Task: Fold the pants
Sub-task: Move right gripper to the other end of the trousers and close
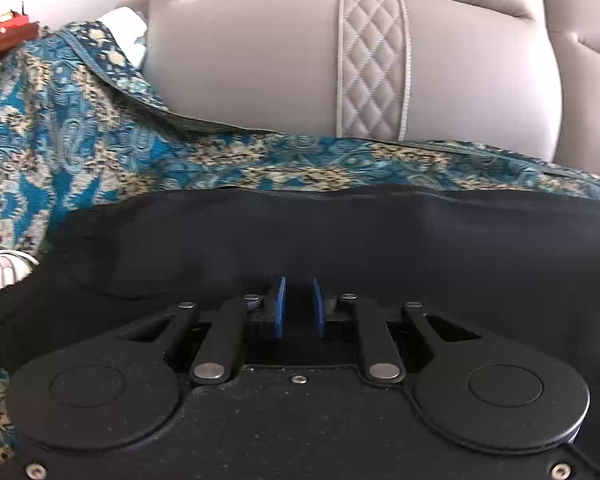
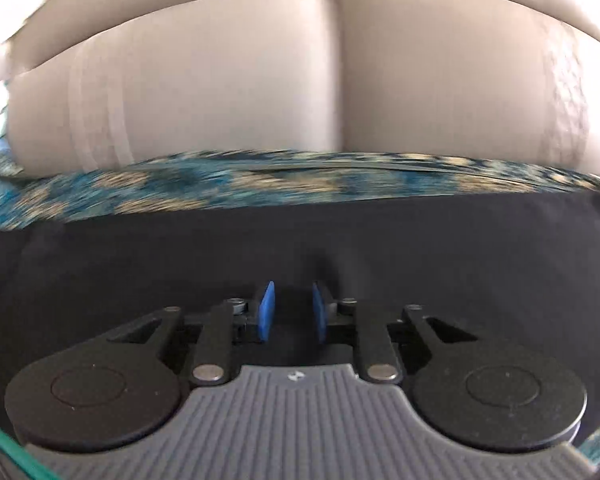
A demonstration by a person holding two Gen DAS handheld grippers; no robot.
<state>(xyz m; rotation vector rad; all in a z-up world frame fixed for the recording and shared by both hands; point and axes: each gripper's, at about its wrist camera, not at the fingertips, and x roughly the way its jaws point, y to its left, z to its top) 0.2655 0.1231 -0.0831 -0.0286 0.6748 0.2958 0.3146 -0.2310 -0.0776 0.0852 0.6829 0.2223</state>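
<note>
Nearest in the left wrist view, the left gripper [image 1: 299,308] points down at a slant over the black pants [image 1: 340,240], its blue pads [image 1: 278,307] standing a narrow gap apart; dark cloth fills the view between and under them, but whether any of it is pinched there I cannot tell. In the right wrist view the right gripper [image 2: 292,312] takes much the same downward slant over the pants [image 2: 300,240], its pads [image 2: 266,312] a little wider apart and, as far as I can see, pressing on nothing; that view is smeared with motion. The pants lie spread dark and fairly flat on a blue-and-gold patterned cover [image 1: 80,132] that drapes the seat of a grey sofa [image 1: 260,64], their far edge running just short of the backrest cushions. My judgement is that a fold is in hand, with both grippers low over the near part of the cloth, either taking or leaving an edge. The next move calls for a sure pinch on one layer at each side, lifted evenly so the fabric carries over without bunching. Farther off, a quilted strip [image 1: 374,64] runs down the backrest.
</note>
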